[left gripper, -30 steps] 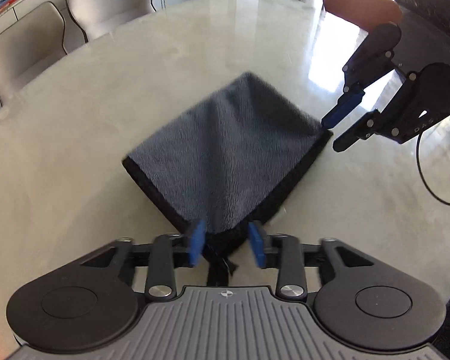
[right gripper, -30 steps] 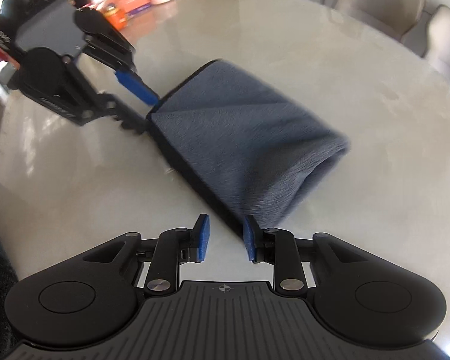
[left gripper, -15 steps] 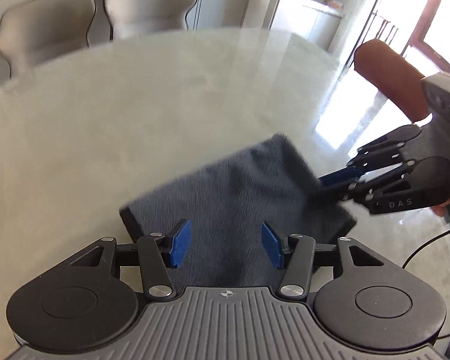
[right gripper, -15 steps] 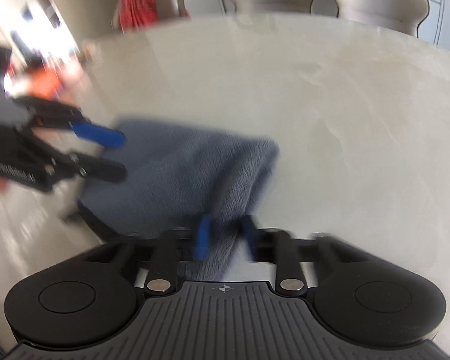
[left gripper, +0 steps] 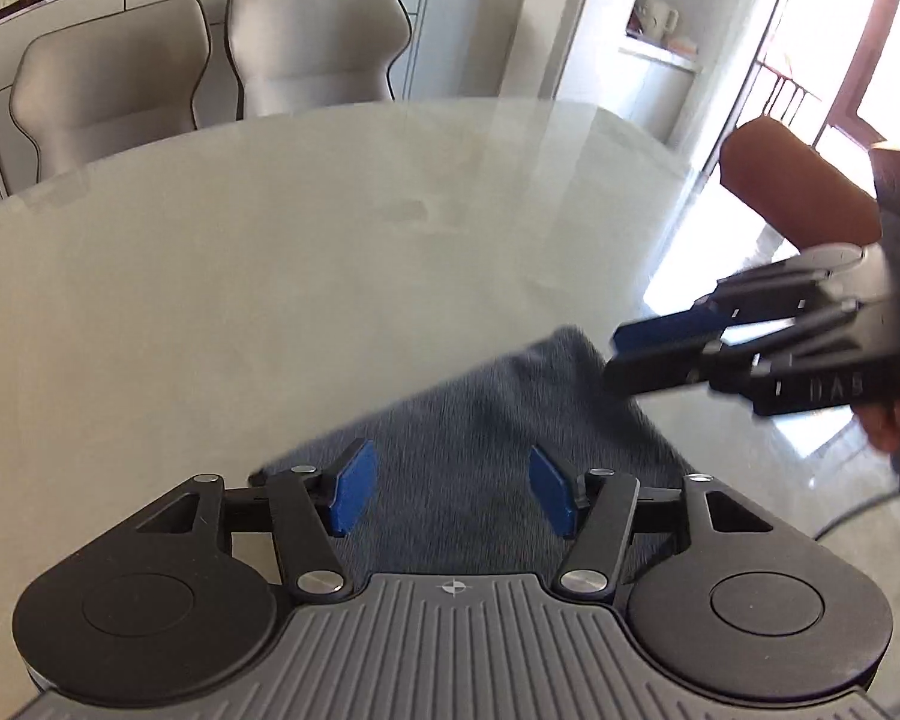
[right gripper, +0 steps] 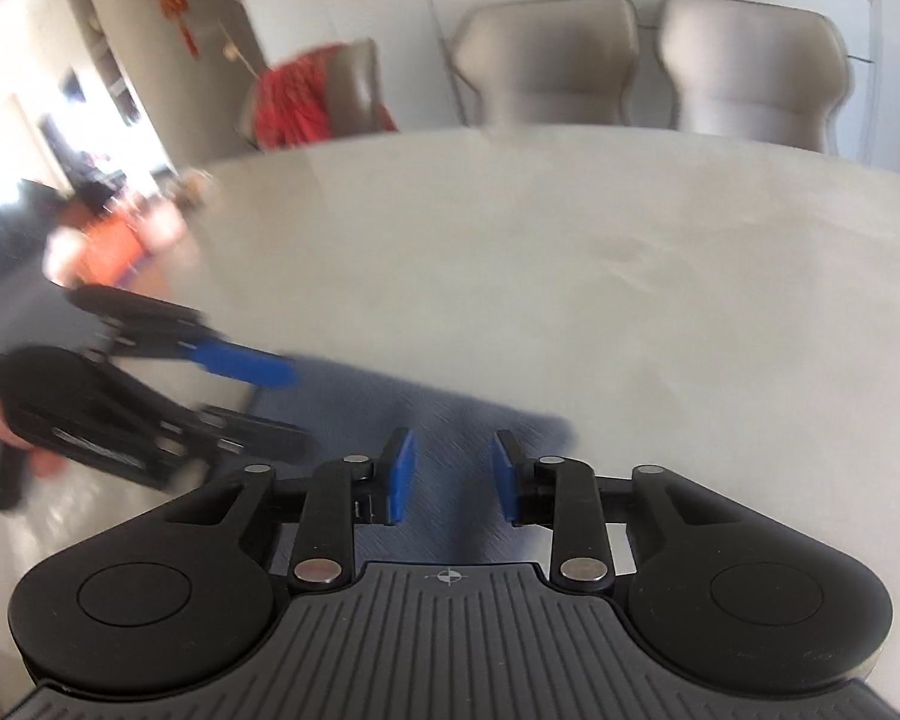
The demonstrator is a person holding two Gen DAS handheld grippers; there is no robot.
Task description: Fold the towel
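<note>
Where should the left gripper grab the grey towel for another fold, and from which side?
Probably the near edge of the towel, approached from the near side: it lies flat on the table, directly beneath the left gripper, whose jaws are opening with nothing pinched.

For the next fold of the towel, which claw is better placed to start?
Probably the left claw. Its jaws are opening wide with the grey towel lying centred below them. The right claw is also opening over the towel but narrower, nearer the towel's end. The difference is small.
</note>
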